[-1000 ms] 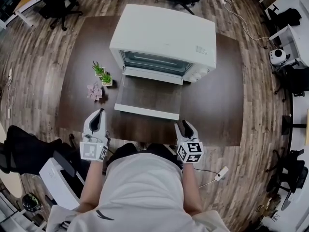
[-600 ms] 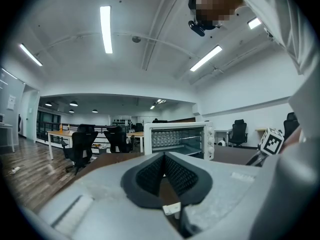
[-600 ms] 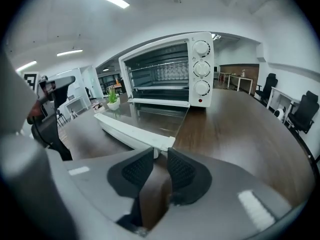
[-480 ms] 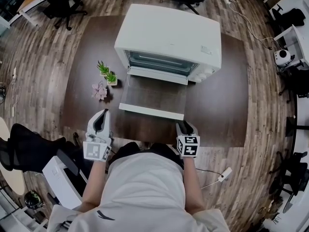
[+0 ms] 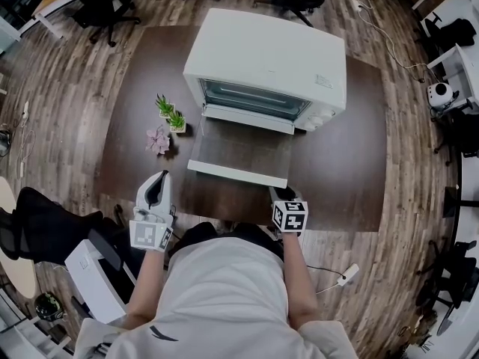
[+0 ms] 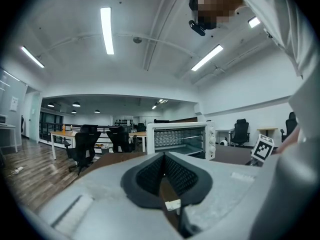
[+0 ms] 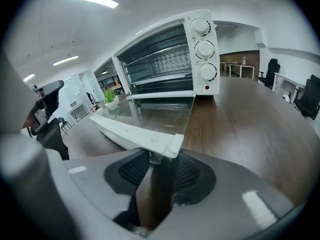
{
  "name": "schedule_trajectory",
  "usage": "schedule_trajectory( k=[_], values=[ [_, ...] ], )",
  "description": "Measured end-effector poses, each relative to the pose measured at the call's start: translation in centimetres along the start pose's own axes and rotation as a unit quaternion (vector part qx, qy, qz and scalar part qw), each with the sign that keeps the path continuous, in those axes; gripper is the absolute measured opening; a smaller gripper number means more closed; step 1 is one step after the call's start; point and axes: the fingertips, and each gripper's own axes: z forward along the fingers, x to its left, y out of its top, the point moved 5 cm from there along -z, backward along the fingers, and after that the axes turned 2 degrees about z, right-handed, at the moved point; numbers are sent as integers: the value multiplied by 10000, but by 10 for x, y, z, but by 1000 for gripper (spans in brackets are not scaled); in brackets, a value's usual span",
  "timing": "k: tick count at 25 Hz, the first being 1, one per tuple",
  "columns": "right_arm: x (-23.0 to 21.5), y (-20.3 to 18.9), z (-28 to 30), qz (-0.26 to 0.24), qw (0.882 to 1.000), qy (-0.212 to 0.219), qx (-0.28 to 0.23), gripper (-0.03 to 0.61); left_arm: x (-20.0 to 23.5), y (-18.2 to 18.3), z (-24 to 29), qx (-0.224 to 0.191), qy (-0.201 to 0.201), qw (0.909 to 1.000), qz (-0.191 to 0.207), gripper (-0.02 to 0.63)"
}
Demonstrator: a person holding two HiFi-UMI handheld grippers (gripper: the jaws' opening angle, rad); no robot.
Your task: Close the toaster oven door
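The right gripper's (image 5: 279, 195) jaws, just opened wider, apparently straddle the flat-open door's (image 5: 239, 149) 5 o'clock corner unpinched, so lifting there could slip; the left gripper's (image 5: 153, 188) jaws are closed, empty.

This is an open-plan office. Ahead of the left gripper (image 6: 164, 158), black swivel chairs on castors (image 6: 81, 145) stand at long wood-topped desks (image 6: 60, 133). High above it run long white ceiling strip lights (image 6: 106, 29). Off to the right of the right gripper (image 7: 160, 169) sits another black high-backed office chair (image 7: 311, 101). In the head view, grey-brown wood-plank flooring (image 5: 67, 126) surrounds the dark brown table (image 5: 344, 163). White desks (image 5: 449, 58) stand far ahead and to the right of the right gripper.
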Motion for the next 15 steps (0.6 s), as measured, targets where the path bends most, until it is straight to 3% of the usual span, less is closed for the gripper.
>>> schedule_trajectory(
  k=[9,15],
  values=[
    [12,46,-40,-335,9942,268,-989,140,-1,0,-2,-52,42,10000,-33,-2],
    [23,104,-71,-673,9736,140,-2176,118,2,2,1,-107,63,9999,-53,-2]
  ],
)
